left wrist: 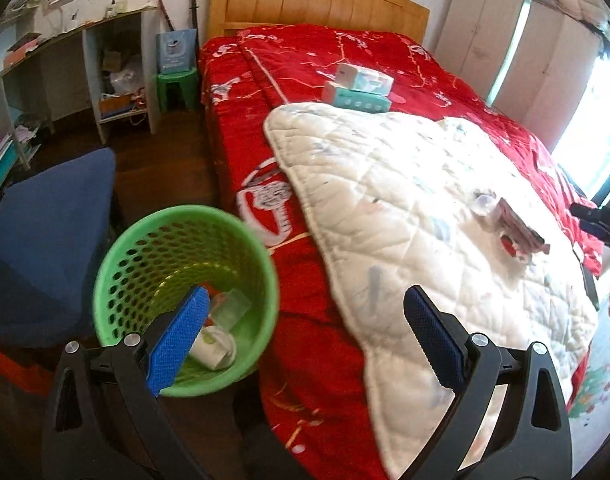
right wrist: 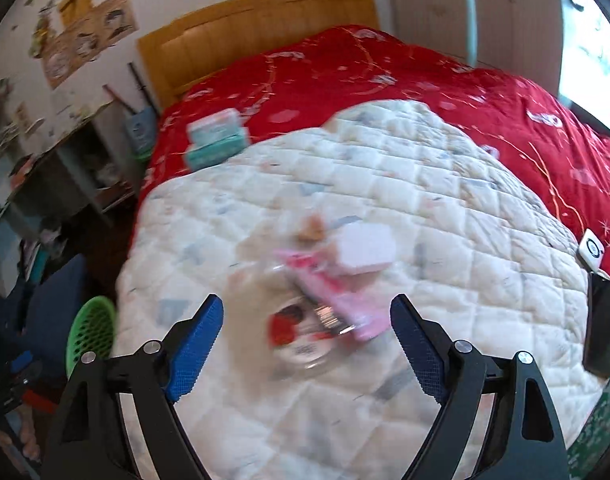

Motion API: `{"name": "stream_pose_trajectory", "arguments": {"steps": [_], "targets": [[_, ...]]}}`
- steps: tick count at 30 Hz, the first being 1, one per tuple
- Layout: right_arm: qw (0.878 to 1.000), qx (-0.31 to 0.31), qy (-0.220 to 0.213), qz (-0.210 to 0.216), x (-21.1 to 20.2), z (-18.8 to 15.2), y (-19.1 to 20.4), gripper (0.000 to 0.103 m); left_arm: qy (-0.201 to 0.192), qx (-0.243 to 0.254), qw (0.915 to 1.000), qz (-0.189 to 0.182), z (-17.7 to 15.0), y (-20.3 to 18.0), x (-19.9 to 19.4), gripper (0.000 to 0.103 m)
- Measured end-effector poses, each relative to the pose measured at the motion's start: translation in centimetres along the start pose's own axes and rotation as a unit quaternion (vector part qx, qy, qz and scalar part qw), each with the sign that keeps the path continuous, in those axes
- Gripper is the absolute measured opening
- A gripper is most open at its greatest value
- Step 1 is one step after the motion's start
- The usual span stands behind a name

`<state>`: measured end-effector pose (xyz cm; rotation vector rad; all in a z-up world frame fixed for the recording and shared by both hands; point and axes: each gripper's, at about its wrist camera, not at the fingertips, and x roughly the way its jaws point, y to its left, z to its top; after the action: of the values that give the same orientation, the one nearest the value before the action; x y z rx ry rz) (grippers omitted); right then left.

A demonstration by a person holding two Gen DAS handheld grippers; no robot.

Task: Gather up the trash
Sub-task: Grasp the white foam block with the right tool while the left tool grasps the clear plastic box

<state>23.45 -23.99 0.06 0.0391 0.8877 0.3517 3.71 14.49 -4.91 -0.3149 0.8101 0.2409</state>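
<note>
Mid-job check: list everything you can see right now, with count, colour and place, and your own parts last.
basket: one, green, on the floor beside the bed, trash inside
trash pile: one blurred cluster, pink, red, white and clear, on the quilt
quilt: one, white, over the red bedcover
bedcover: one, red
boxes: two, teal and white, stacked on the bedcover
phone: one, dark, at the quilt's right edge
chair: one, blue, left of the basket
stool: one, green, by the headboard
left gripper: open, empty
right gripper: open, above the trash pile

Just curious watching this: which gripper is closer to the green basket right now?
Left. The left gripper hangs open just above the green basket beside the bed; the right gripper is over the white quilt, farther away.
</note>
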Motion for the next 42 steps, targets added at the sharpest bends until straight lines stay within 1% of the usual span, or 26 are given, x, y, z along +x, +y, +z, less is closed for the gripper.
{"name": "stream_pose_trajectory", "arguments": {"steps": [6, 9, 15, 17, 20, 22, 23, 25, 26, 27, 30, 35, 39, 42], "targets": [[0.999, 0.014, 0.03, -0.024, 4.7, 2.5, -4.4, 0.078, 0.004, 0.01, 0.9999, -0.009, 2.9, -3.1, 2.9, 0.096], [0.999, 0.014, 0.047, -0.017, 7.4, 3.4, -5.3, 0.078, 0.007, 0.016, 0.9998, -0.009, 4.1, -4.3, 4.2, 0.096], [0.997, -0.012, 0.069, -0.019, 11.3, 3.9, -4.9, 0.078, 0.012, 0.022, 0.9996, -0.009, 6.4, -6.3, 6.6, 0.096], [0.996, -0.022, 0.081, -0.021, 12.7, 3.9, -4.6, 0.078, 0.012, 0.025, 0.9996, -0.007, 6.8, -6.7, 7.2, 0.096], [0.995, -0.035, 0.085, -0.035, 14.3, 3.9, -4.4, 0.078, 0.017, 0.031, 0.9994, -0.008, 7.3, -7.4, 8.1, 0.096], [0.995, -0.033, 0.092, -0.03, 15.0, 3.8, -4.5, 0.078, 0.019, 0.037, 0.9991, -0.007, 7.5, -8.0, 8.6, 0.095], [0.995, -0.033, 0.093, -0.031, 15.2, 3.8, -4.5, 0.077, 0.019, 0.039, 0.999, -0.008, 7.6, -8.2, 8.9, 0.095], [0.994, -0.038, 0.094, -0.034, 15.7, 3.7, -4.5, 0.071, 0.018, 0.046, 0.9987, -0.01, 8.0, -8.9, 9.4, 0.095], [0.994, -0.038, 0.095, -0.034, 15.8, 3.6, -4.5, 0.065, 0.018, 0.049, 0.9985, -0.012, 8.2, -9.3, 9.7, 0.095], [0.994, -0.038, 0.096, -0.036, 15.9, 3.5, -4.5, 0.061, 0.019, 0.052, 0.9984, -0.013, 8.4, -9.6, 10.0, 0.095], [0.994, -0.034, 0.093, -0.038, 15.5, 3.3, -4.8, 0.06, 0.023, 0.066, 0.9973, -0.023, 9.1, -11.0, 10.9, 0.094], [0.996, -0.026, 0.081, -0.033, 13.4, 3.1, -5.5, 0.06, 0.017, 0.114, 0.9921, -0.05, 10.6, -14.8, 12.4, 0.092], [0.997, -0.029, 0.067, -0.024, 10.6, 2.8, -6.3, 0.06, 0.015, 0.161, 0.9836, -0.08, 11.7, -18.6, 14.0, 0.091], [0.998, -0.033, 0.058, -0.018, 8.6, 2.6, -6.8, 0.06, 0.023, 0.199, 0.974, -0.106, 12.0, -21.6, 15.5, 0.091]]}}
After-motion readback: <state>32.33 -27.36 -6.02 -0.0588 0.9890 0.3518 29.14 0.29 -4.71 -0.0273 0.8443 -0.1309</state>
